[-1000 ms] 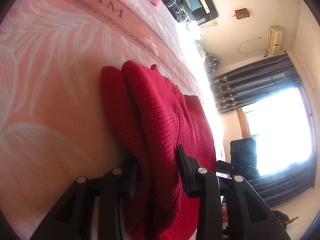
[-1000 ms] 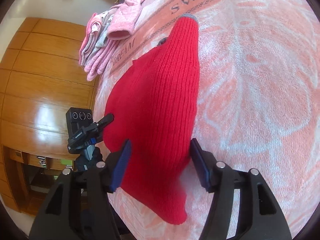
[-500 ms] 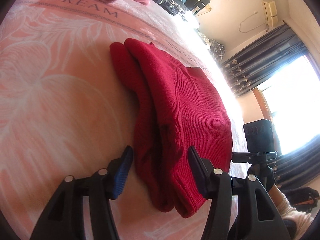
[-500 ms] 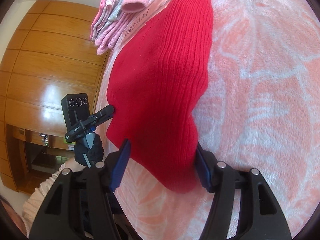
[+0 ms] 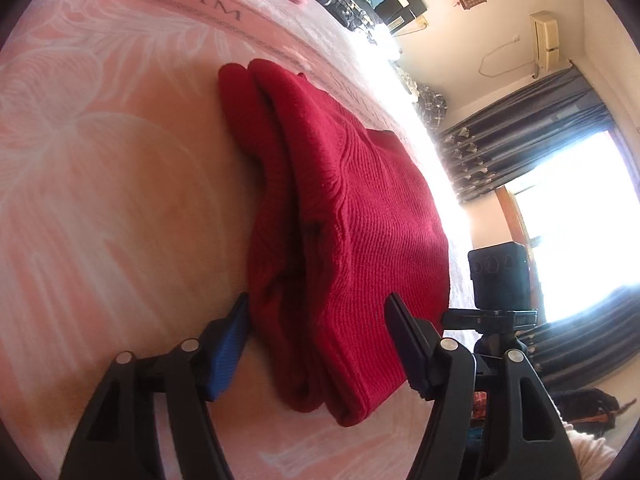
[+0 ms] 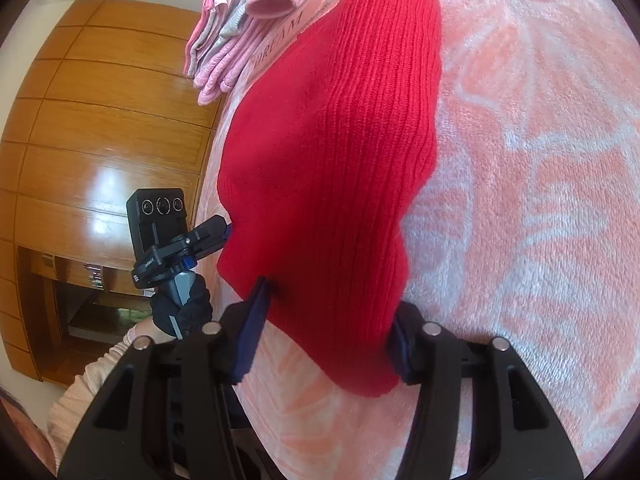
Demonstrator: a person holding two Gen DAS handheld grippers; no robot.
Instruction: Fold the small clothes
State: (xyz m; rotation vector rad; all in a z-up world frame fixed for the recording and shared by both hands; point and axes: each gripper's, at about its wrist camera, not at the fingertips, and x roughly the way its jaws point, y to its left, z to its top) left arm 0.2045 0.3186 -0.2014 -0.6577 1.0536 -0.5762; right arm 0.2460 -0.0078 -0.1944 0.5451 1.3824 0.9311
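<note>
Sweater (image 5: 352, 216), red and folded, lay on the pink blanket (image 5: 100, 200). The left gripper (image 5: 320, 340), closed on it a second ago, now stood wide open around its near end. The right gripper (image 6: 328, 320) stayed wide open, straddling the sweater's (image 6: 332, 152) near corner.

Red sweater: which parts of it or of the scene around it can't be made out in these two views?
- Red sweater, left wrist view: neckline and sleeves folded out of sight.
- Right wrist view: the sweater runs off the top edge; its near hem covers one of the right gripper fingers.
- Window, left wrist view: overexposed, nothing visible outside.
- Pink clothes: too bunched to count.
</note>
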